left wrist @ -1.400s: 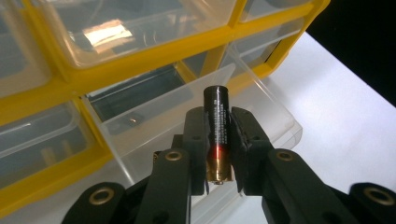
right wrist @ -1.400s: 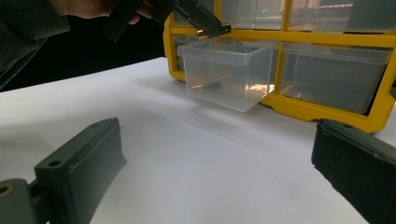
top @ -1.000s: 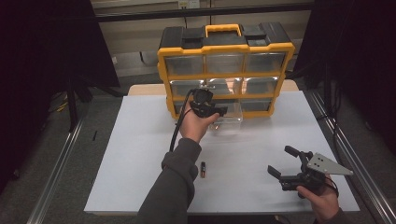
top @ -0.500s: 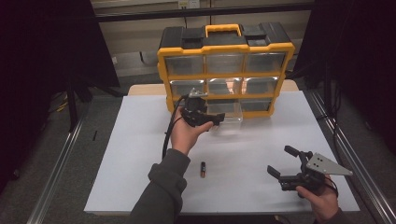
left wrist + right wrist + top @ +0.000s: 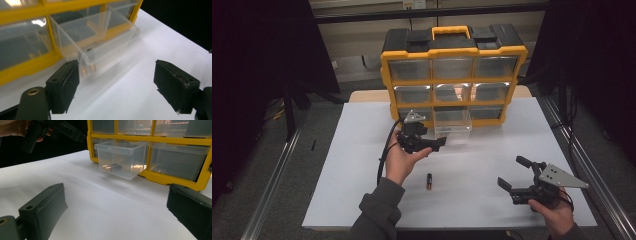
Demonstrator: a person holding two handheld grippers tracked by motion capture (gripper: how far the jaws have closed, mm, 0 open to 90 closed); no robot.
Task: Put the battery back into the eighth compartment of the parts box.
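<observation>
High view: one yellow-and-black organiser (image 5: 453, 75) stands at the far edge of the white tabletop (image 5: 347, 175), with nine clear drawers in three rows of three. One drawer (image 5: 452, 123), the bottom middle one, is pulled out toward the person. It is a clear plastic box, open on top; the right gripper view shows at least one small dark battery (image 5: 113, 166) lying on its floor. A second battery (image 5: 429, 181) lies alone on the tabletop near the person's left sleeve, its long axis running from the person toward the organiser, dark with a gold-coloured end.

Two tools are in play. The left tool (image 5: 438, 144) is just beside the drawer's front, its jaws just having opened, wide apart with nothing between them. The right tool (image 5: 514, 173) sits well apart at the near right, jaws wide and empty.
</observation>
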